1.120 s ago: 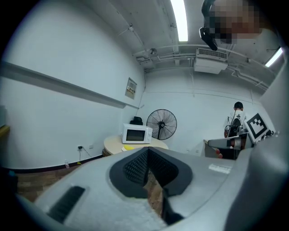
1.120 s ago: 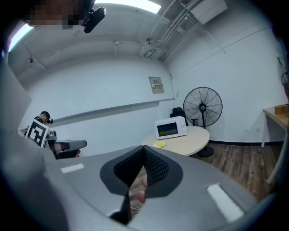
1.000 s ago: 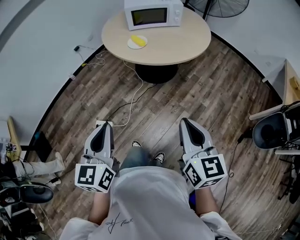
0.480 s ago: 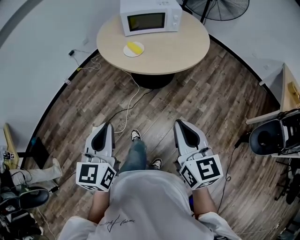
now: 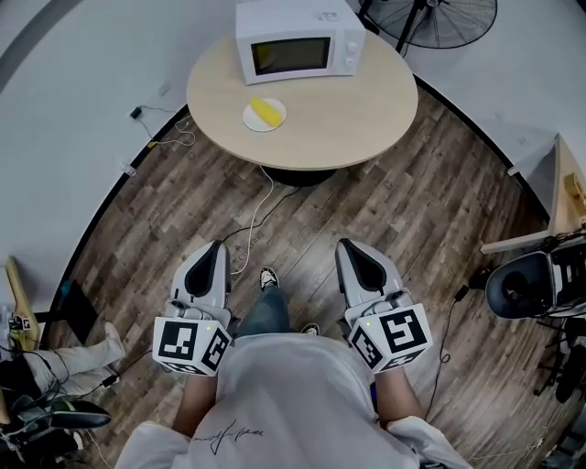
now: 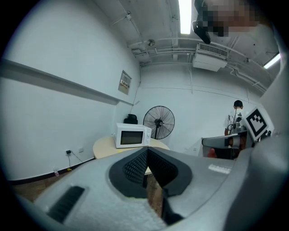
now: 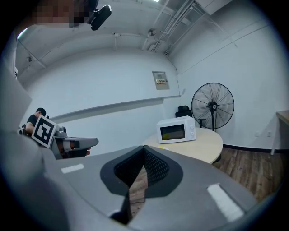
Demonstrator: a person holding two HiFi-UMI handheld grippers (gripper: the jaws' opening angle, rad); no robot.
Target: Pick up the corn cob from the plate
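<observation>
A yellow corn cob [image 5: 266,112] lies on a small white plate [image 5: 251,121] on the round beige table [image 5: 352,110], in front of the white microwave [image 5: 298,40]. Both grippers are held near the person's body, well short of the table, over the wood floor. My left gripper [image 5: 212,253] is shut with nothing in it. My right gripper [image 5: 352,250] is also shut and empty. In the left gripper view the table [image 6: 104,147] and microwave [image 6: 132,136] stand ahead beyond the closed jaws. In the right gripper view the microwave [image 7: 176,130] and table [image 7: 203,146] show ahead to the right.
A white cable [image 5: 261,203] trails across the floor from the table's base towards the person's feet [image 5: 267,276]. A standing fan [image 5: 442,20] is behind the table. A chair [image 5: 526,282] and desk edge are at the right, bags and clutter [image 5: 37,412] at the lower left.
The person has walked towards the table with both grippers carried forward. Table, plate and microwave sit nearer and larger in the head view. Both grippers stay shut.
</observation>
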